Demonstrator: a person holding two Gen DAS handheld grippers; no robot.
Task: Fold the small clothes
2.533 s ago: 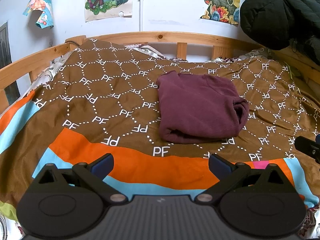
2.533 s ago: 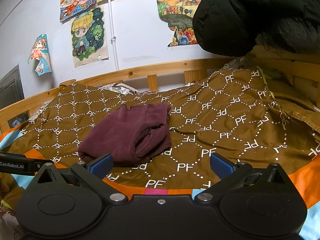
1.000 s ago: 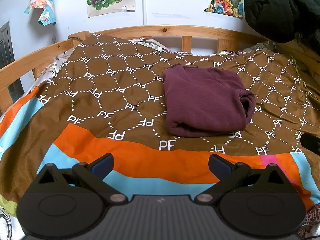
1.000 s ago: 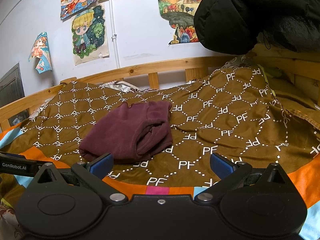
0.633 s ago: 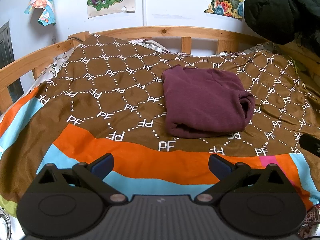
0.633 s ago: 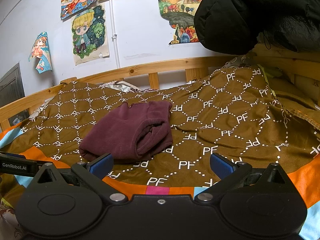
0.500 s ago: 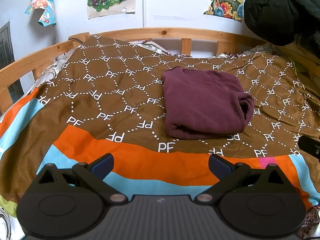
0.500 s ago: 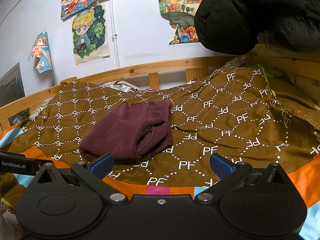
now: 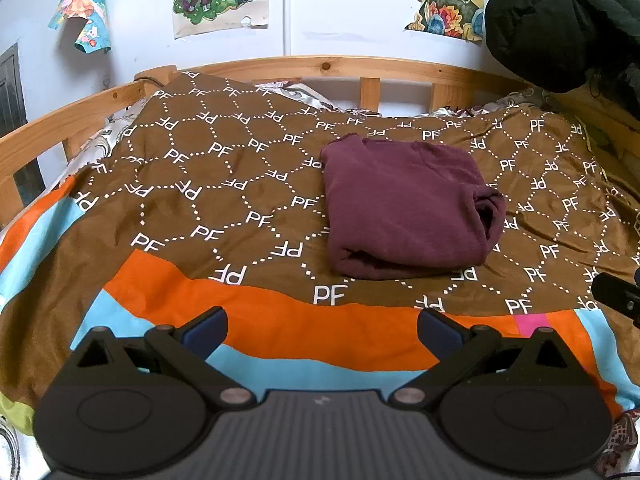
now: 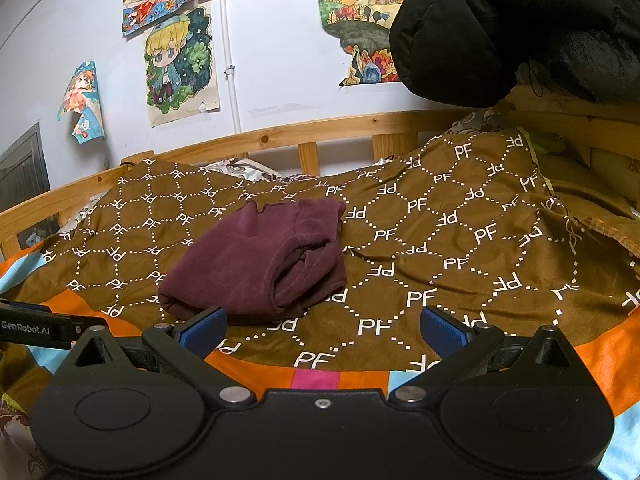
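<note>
A maroon garment (image 9: 404, 208) lies folded into a compact bundle on the brown patterned bedspread (image 9: 208, 184). It also shows in the right wrist view (image 10: 260, 264). My left gripper (image 9: 322, 328) is open and empty, held back over the orange stripe, short of the bundle. My right gripper (image 10: 322, 326) is open and empty, just short of the bundle's near right side. The tip of the right gripper shows at the right edge of the left wrist view (image 9: 616, 300), and part of the left gripper at the left edge of the right wrist view (image 10: 36, 326).
A wooden bed rail (image 9: 360, 68) runs around the far and left sides. A black padded jacket (image 9: 560, 20) hangs at the upper right. Posters (image 10: 180, 64) are on the white wall. The bedspread rises in folds at the right (image 10: 560, 208).
Both grippers stay open and nearly still. The left wrist view has drifted slightly, so the bundle sits a little lower and more central than 2.5 s ago.
</note>
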